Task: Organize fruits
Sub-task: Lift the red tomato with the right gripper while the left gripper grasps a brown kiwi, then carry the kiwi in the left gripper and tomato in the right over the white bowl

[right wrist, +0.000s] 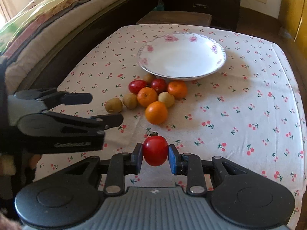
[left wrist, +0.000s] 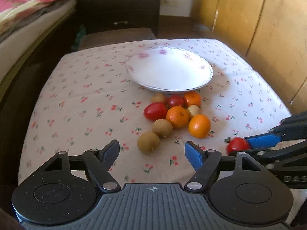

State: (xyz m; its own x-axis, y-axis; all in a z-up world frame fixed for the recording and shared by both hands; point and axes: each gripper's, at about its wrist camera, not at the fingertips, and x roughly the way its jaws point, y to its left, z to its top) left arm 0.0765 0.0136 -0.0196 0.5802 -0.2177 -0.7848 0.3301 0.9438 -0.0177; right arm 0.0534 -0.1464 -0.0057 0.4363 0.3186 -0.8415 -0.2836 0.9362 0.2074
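Three oranges (right wrist: 156, 112), four kiwis (right wrist: 114, 105) and three tomatoes, one plate (right wrist: 182, 72). The right gripper (right wrist: 155, 154) clamps one tomato (right wrist: 155, 150); the left gripper (left wrist: 151, 153) gapes empty. Far kiwi half-hidden.

bed (right wrist: 38, 19) left | dark drawers (left wrist: 119, 5) behind | wooden wardrobe (left wrist: 259, 19) right | daylight

Inventory, counted across both wrist views.

Tomatoes: three. One sits apart (right wrist: 155, 150); two lie in the cluster (right wrist: 137, 86) (right wrist: 158, 85).

Oranges: three (right wrist: 147, 97) (right wrist: 177, 89) (right wrist: 156, 112).

Brown kiwi-like fruits: four (right wrist: 114, 105) (right wrist: 130, 100) (right wrist: 166, 99) (right wrist: 149, 77).

Plate: one, white with pink flowers on its rim (right wrist: 214, 48).

Hand-held grippers: two, left hand-held gripper (left wrist: 152, 154) and right hand-held gripper (right wrist: 155, 156).

Total fruit: ten pieces.
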